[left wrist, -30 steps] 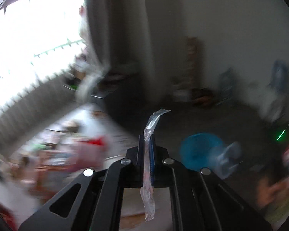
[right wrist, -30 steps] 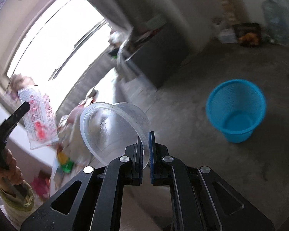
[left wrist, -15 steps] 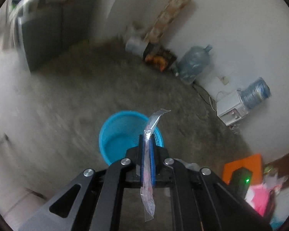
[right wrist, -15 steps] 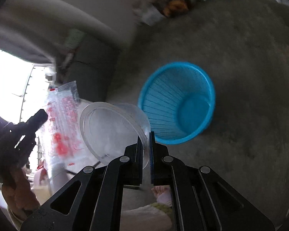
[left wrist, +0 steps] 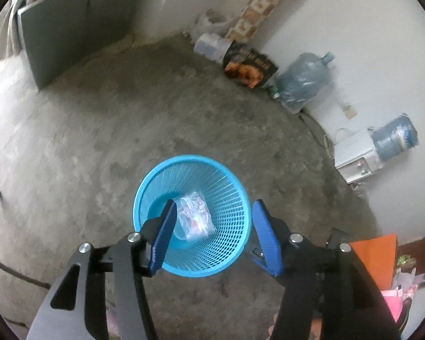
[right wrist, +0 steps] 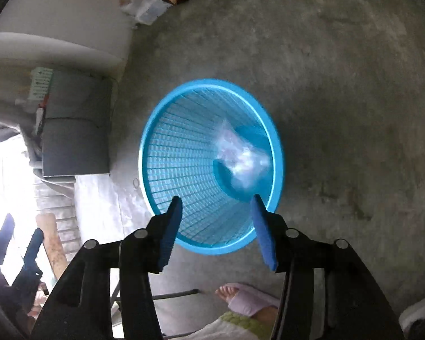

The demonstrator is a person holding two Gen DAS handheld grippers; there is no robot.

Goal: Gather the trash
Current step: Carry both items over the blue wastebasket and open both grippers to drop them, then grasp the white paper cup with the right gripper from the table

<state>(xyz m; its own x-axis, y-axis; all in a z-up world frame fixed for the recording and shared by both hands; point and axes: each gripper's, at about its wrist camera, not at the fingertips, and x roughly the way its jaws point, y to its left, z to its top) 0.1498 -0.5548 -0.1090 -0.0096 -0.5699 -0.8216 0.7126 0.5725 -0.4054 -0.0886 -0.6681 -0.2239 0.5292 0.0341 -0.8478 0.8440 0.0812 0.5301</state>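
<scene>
A blue mesh waste basket [left wrist: 229, 187] stands on the concrete floor; it also shows in the right wrist view [right wrist: 167, 130]. A clear plastic wrapper with red print [left wrist: 194, 216] lies at its bottom, seen blurred in the right wrist view [right wrist: 242, 157]. My left gripper [left wrist: 212, 206] is open and empty, hovering above the basket's near rim. My right gripper [right wrist: 216, 201] is open and empty too, just above the basket's near edge. The clear plastic lid is not clearly visible.
Two large water bottles [left wrist: 306, 79] [left wrist: 395, 138], a white box [left wrist: 357, 155] and a printed bag [left wrist: 249, 66] line the far wall. A grey cabinet [right wrist: 76, 141] stands left. A slippered foot [right wrist: 240, 300] is below the right gripper. An orange sheet [left wrist: 374, 257] lies right.
Both grippers have swung over the basket and opened. The left let go of the wrapper, which now lies in the basket. The right let go of the clear lid.
</scene>
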